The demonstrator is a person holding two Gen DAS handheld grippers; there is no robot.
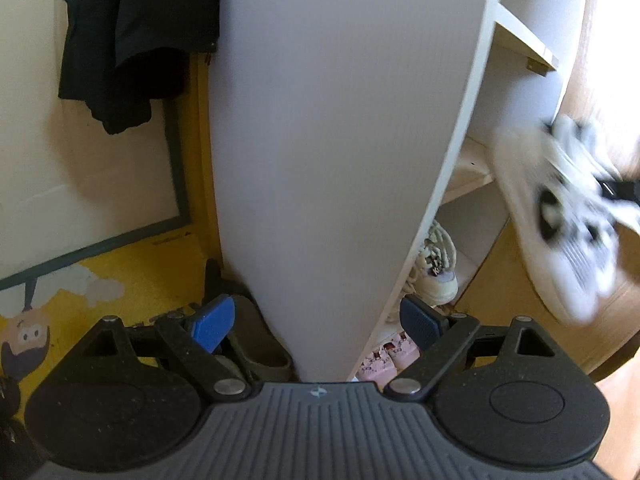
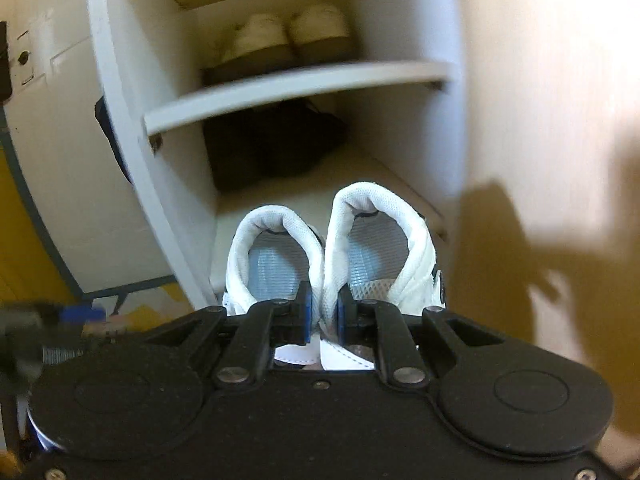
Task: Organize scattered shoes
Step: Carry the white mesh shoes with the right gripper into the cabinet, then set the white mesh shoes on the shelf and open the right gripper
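My right gripper (image 2: 323, 314) is shut on a pair of white sneakers (image 2: 340, 248), its blue pads pinching the two inner heel walls together. The pair hangs in front of the white shoe cabinet (image 2: 296, 84), level with a shelf holding dark shoes (image 2: 276, 144). In the left wrist view the same white sneakers (image 1: 560, 216) show blurred at the right, soles toward me. My left gripper (image 1: 320, 320) stands open and holds nothing, straddling the cabinet's grey side panel (image 1: 340, 140).
Beige shoes (image 2: 288, 36) sit on the upper shelf. A cream laced sneaker (image 1: 438, 272) and pink shoes (image 1: 384, 360) lie on lower shelves. Olive slippers (image 1: 256, 340) rest on the yellow floor at the left. Dark clothing (image 1: 132, 40) hangs on the wall. A wooden door (image 2: 552, 120) stands at the right.
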